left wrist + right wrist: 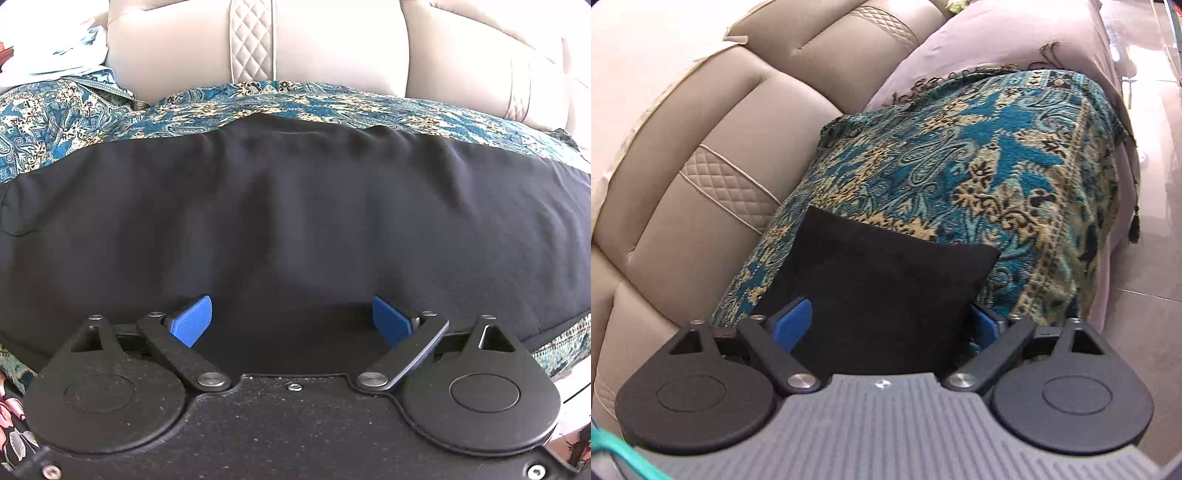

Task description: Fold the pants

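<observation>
Working on black pants (295,206), laid out long and fairly flat on a patterned throw (74,110), with soft ripples across the middle and the far edge curving toward the sofa (332,44) back. Seen from the right wrist as a squared end of dark cloth (879,288) resting on the throw (997,166), corners flat, nothing lifted yet.

Judged to be at the start of a fold: taking hold of the near edge at two places and carrying it over.

Left gripper (291,321) poised at the near edge, jaws spread wide, blue pads clear of the cloth, nothing pinched. Right gripper (892,321) low over the end of the pants, jaws also apart, cloth lying between the pads but not squeezed.

To do it well:
- Lower both sets of pads until the edge sits well between them, then close firmly on every layer of black cloth at once.
- Keep the throw out of the bite, since the patterned weave lies right under the edge and could come up too.
- Lift both ends together and level, to avoid a slanted crease.
- Carry the edge toward the sofa (701,110) back and line it up with the far edge before letting go.
- Smooth the middle ripples first if possible; otherwise likely to be trapped in the fold.
- Mind the right end near the drop to the floor (1152,258).
</observation>
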Action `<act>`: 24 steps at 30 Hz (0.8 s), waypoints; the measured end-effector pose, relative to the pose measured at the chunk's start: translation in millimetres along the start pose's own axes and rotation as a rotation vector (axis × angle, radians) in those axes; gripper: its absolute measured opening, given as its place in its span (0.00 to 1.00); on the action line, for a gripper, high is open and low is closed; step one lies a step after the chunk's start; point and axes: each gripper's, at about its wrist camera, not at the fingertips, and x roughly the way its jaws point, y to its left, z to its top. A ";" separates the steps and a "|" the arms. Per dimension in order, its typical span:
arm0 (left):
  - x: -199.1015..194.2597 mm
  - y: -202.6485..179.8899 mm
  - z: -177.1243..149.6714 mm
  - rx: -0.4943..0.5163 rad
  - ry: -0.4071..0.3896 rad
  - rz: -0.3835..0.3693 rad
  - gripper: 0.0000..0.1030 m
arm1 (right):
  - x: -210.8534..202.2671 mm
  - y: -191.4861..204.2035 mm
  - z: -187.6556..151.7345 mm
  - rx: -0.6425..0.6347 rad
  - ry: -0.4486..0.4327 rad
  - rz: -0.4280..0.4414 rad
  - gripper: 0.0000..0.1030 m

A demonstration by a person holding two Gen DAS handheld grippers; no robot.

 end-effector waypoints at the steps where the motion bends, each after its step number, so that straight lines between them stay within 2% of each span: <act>1: -0.1 -0.1 0.0 0.000 0.000 0.001 0.91 | 0.5 -0.3 -0.4 0.006 0.007 0.012 0.76; 3: -0.1 -0.4 0.1 0.001 -0.001 0.001 0.91 | 0.3 -0.6 -3.2 0.025 0.029 0.053 0.70; 5: -0.3 -0.2 -0.1 0.001 -0.002 -0.001 0.91 | -0.2 0.7 -7.2 0.022 0.048 0.072 0.70; 13: -0.8 0.2 -0.3 0.006 -0.002 -0.003 0.91 | 13.7 23.3 -14.1 -0.148 -0.022 -0.006 0.68; 14: -0.7 -0.2 -0.4 0.006 -0.002 -0.003 0.91 | 14.9 27.0 -15.4 -0.165 -0.030 -0.021 0.61; 15: -0.6 -0.6 -0.4 0.006 -0.002 -0.003 0.91 | 16.0 31.2 -16.5 -0.181 -0.037 -0.040 0.47; 16: -0.5 -0.7 -0.3 0.006 -0.001 -0.003 0.91 | 17.3 32.9 -16.7 -0.178 -0.039 -0.051 0.39; 18: -0.3 -0.8 -0.1 0.007 0.000 -0.003 0.91 | 19.6 34.1 -16.1 -0.140 -0.050 -0.087 0.16; 21: -0.1 -0.7 1.1 0.003 0.006 -0.005 0.91 | 22.1 35.7 -14.4 -0.073 -0.055 -0.095 0.09; 24: -0.4 2.2 2.8 -0.007 0.010 -0.017 0.91 | 22.3 52.5 -19.6 -0.083 -0.059 -0.058 0.07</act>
